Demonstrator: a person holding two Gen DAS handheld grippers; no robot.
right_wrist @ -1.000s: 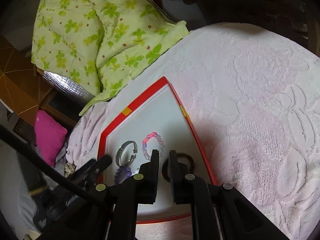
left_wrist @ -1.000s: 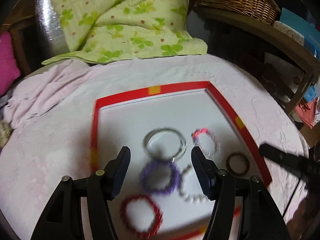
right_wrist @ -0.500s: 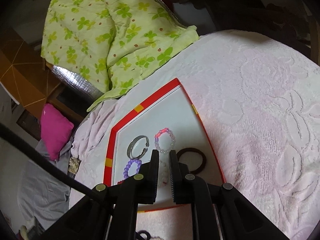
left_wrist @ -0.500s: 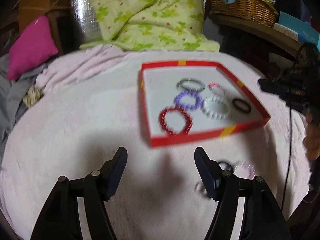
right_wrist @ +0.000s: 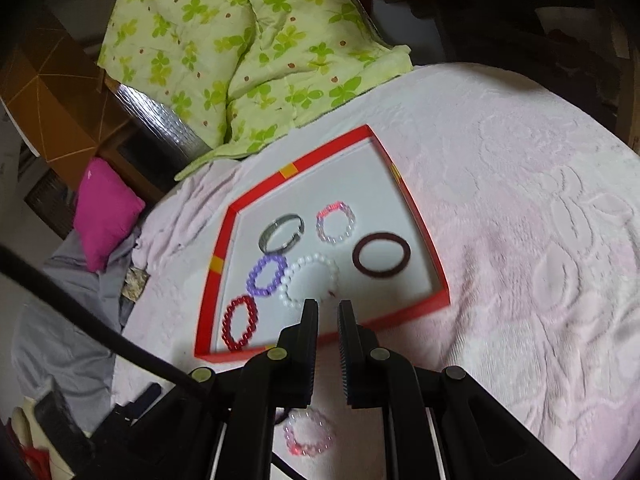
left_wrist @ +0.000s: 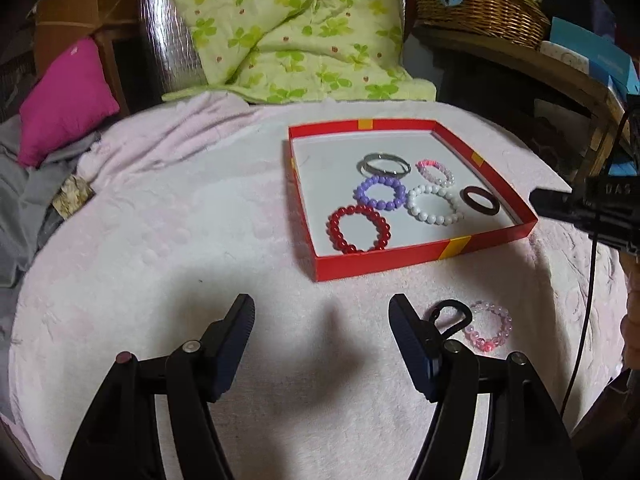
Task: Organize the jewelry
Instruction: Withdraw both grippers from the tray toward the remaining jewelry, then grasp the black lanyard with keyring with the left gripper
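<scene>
eight bracelets [left_wrist: 359, 229], one tray [left_wrist: 384, 258]

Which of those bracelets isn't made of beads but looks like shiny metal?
The silver bangle, at the far end of the red box, just behind the purple beaded bracelet. It is a smooth, plain, shiny hoop; the dark brown ring is also beadless but dull.
</scene>
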